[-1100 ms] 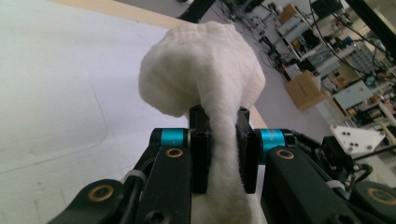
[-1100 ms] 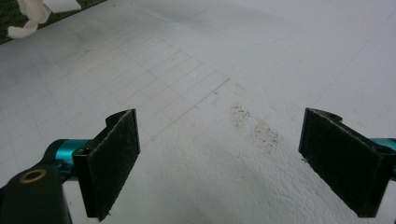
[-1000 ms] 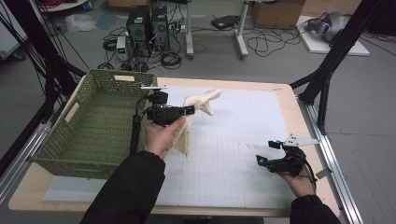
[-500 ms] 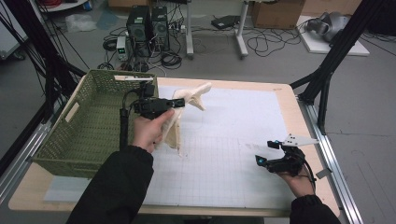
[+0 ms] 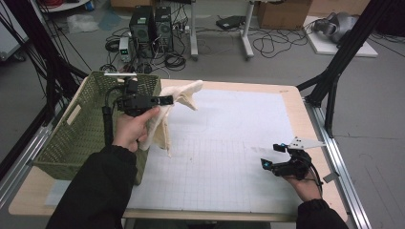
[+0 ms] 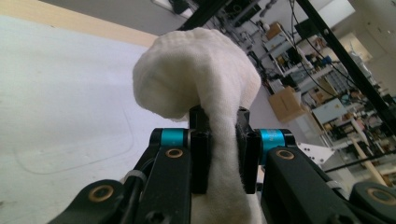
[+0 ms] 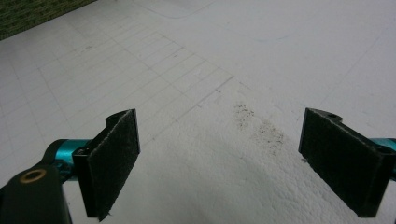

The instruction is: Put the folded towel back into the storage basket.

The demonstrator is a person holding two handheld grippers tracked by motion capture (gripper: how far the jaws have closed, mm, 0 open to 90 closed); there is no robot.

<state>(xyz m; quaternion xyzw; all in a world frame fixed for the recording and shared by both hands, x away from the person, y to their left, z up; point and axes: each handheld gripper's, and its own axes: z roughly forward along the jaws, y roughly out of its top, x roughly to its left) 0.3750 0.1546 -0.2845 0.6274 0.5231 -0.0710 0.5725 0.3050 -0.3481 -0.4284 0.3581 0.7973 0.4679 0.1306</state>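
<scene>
A cream-white cloth (image 5: pixel 165 114) hangs from my left gripper (image 5: pixel 168 100), which is shut on it just beside the right rim of the green woven basket (image 5: pixel 71 129). In the left gripper view the cloth (image 6: pixel 201 79) bulges above the pinching pads (image 6: pixel 198 154) and runs down between them. One end of the cloth points right over the white mat (image 5: pixel 229 138); the rest droops toward the mat. My right gripper (image 5: pixel 271 156) rests low at the mat's right front, open, its pads (image 7: pixel 116 158) wide apart with bare mat between them.
The basket fills the table's left side. A gridded white mat covers the table's middle and right. A black frame leg (image 5: pixel 329 90) stands at the right rear corner. Cables and computer cases (image 5: pixel 150 26) lie on the floor beyond the table.
My left gripper has carried the cloth leftward and slightly up, from over the mat to the basket's right rim. The right gripper has stayed put.
</scene>
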